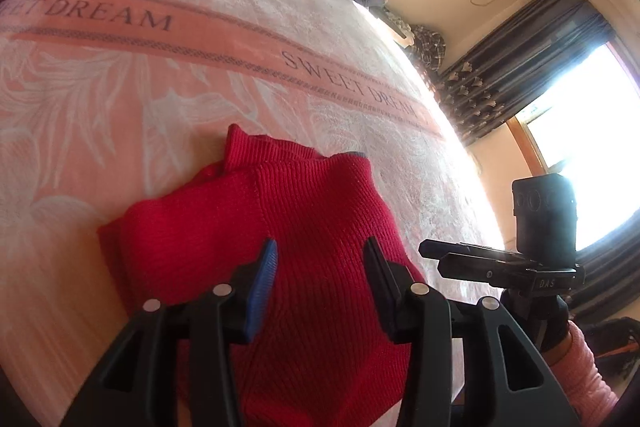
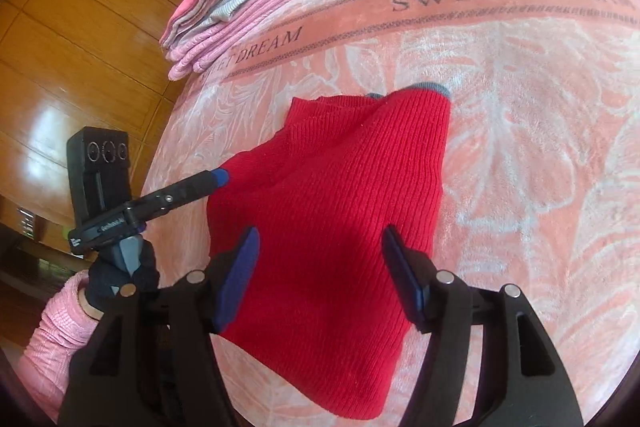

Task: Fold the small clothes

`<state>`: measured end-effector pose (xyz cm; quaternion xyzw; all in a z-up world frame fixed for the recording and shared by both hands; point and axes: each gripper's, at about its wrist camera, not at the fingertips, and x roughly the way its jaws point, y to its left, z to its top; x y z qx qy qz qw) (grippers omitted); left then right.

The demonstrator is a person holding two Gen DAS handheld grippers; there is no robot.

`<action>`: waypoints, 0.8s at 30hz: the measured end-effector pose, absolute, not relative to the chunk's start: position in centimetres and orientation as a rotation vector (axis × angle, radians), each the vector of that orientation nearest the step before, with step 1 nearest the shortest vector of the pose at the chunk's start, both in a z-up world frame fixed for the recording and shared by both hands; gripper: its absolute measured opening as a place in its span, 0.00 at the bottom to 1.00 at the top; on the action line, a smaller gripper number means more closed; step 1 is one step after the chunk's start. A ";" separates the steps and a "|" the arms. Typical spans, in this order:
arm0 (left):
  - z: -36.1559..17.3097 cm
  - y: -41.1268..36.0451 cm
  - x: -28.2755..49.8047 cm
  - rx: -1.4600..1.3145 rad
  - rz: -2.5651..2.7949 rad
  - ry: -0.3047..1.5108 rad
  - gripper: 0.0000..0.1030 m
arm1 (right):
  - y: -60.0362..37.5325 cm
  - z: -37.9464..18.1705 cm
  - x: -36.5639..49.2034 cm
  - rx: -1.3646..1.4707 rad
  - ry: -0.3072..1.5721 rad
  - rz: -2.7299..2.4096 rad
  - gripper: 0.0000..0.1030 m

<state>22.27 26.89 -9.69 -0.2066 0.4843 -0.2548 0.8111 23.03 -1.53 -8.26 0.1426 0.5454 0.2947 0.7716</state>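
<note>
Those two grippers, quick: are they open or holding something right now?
Left gripper: jaws open, holding nothing, above the red sweater.
Right gripper: jaws open, holding nothing.

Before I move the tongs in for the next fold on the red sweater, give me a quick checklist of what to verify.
1. Left tongs open: ok, pads apart with nothing between them.
2. Right tongs open: ok, nothing gripped.
3. Sweater lying on the blanket: ok, partly folded, grey-trimmed end away from the tongs.
4. Sweater flat: not ok, its far end is bunched and raised.
5. Folded pile clear of the sweater: ok, well apart near the bed edge.
6. Near hem reachable: cannot tell, it is hidden behind the tongs in both views.
</note>
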 end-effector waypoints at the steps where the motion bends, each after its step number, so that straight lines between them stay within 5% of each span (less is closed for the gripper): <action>1: -8.2 27.3 21.3 -0.436 -0.528 1.002 0.60 | -1.3 -7.2 22.5 0.269 1.163 0.623 0.73; 7: -2.0 27.5 15.4 -0.387 -0.394 0.935 0.74 | -0.3 -2.4 18.2 0.171 1.101 0.535 0.83; 13: 0.1 27.3 10.0 -0.336 -0.255 0.927 0.78 | 0.6 1.5 12.1 0.078 0.965 0.417 0.95; 24: 1.5 28.1 0.6 -0.297 -0.150 0.893 0.85 | 2.1 2.1 3.7 0.068 0.956 0.330 0.96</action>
